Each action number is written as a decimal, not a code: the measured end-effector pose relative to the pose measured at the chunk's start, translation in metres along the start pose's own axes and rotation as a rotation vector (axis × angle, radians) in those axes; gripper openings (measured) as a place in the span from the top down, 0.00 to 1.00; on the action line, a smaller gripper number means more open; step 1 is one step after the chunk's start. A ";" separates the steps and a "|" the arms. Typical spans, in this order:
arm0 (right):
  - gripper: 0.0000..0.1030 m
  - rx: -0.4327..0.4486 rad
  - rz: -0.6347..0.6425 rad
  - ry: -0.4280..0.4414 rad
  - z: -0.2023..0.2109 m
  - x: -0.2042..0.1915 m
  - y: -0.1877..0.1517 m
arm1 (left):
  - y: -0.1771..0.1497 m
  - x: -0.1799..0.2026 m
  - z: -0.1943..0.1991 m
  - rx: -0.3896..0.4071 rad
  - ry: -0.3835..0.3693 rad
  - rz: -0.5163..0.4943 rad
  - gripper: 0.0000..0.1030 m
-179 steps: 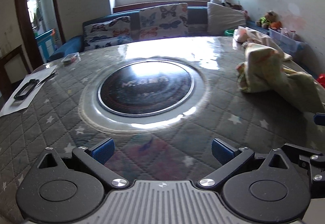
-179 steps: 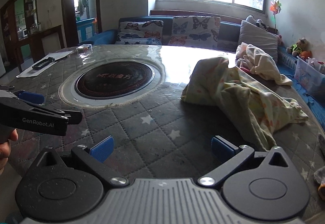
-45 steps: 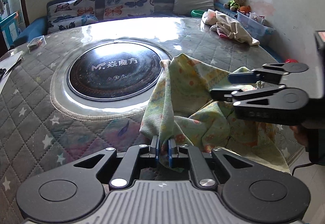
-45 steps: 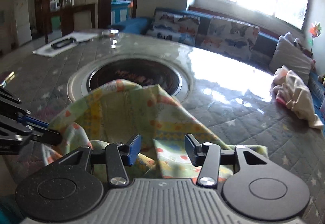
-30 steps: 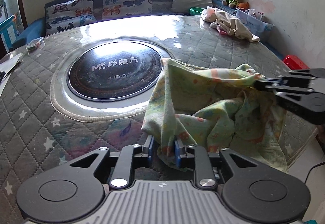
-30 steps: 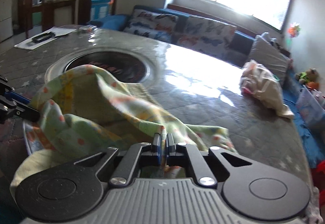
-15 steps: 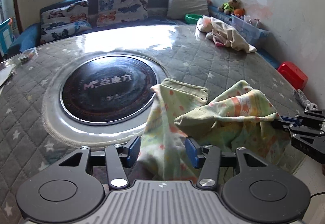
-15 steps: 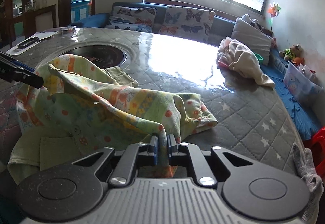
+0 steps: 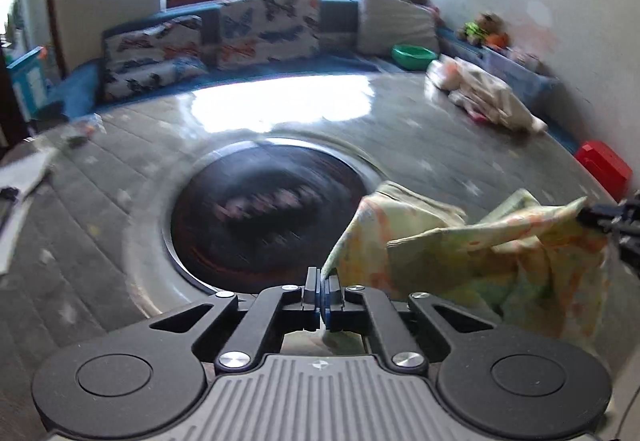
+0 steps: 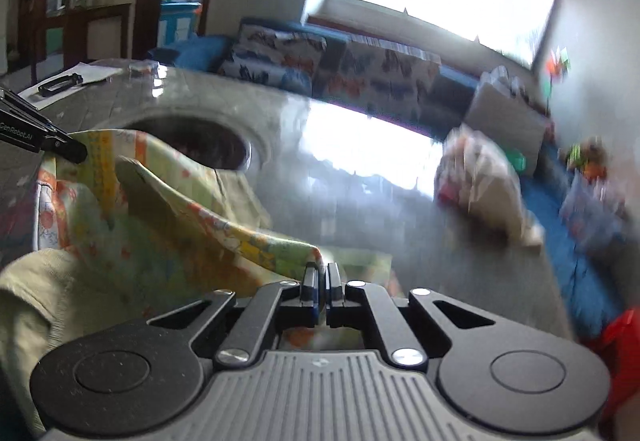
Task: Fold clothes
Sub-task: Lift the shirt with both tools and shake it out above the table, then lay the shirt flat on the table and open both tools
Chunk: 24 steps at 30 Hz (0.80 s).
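Observation:
A yellow-green patterned garment (image 9: 480, 253) hangs between my two grippers above the near edge of the round quilted table (image 9: 100, 209). My left gripper (image 9: 322, 281) is shut on one edge of it. My right gripper (image 10: 322, 277) is shut on another edge of the garment (image 10: 168, 217). In the left wrist view the right gripper (image 9: 588, 217) shows at the far right, pinching the cloth. In the right wrist view the left gripper (image 10: 76, 153) shows at the far left, on the cloth. Both views are motion-blurred.
A black round hotplate (image 9: 268, 209) sits in the table's middle. A pile of other clothes (image 9: 480, 97) lies at the table's far right. Papers and a black object (image 10: 60, 83) lie at the far left. A sofa with cushions (image 9: 240, 29) runs behind. A red box (image 9: 604, 161) stands on the floor at the right.
My left gripper, open half a second ago, has shut on the garment's edge. Both grippers have lifted and the cloth is stretched between them. The right gripper stays shut on it.

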State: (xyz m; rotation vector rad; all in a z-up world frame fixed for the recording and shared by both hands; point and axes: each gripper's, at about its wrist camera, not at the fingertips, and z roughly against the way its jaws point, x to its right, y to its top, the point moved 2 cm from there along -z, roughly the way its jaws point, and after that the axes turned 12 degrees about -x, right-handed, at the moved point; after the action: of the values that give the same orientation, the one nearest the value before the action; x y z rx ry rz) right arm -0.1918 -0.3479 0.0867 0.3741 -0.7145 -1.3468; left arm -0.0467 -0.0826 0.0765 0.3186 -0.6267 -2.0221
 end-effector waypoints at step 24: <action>0.98 0.375 0.053 -0.071 0.050 -0.003 0.124 | 0.029 -0.089 0.124 0.276 0.168 0.116 0.98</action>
State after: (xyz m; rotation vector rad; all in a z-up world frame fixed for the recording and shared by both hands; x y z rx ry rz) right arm -0.1317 -0.3115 0.2004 0.6029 -1.0335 -1.1790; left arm -0.0375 0.0197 0.1932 0.5959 -0.8003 -1.7775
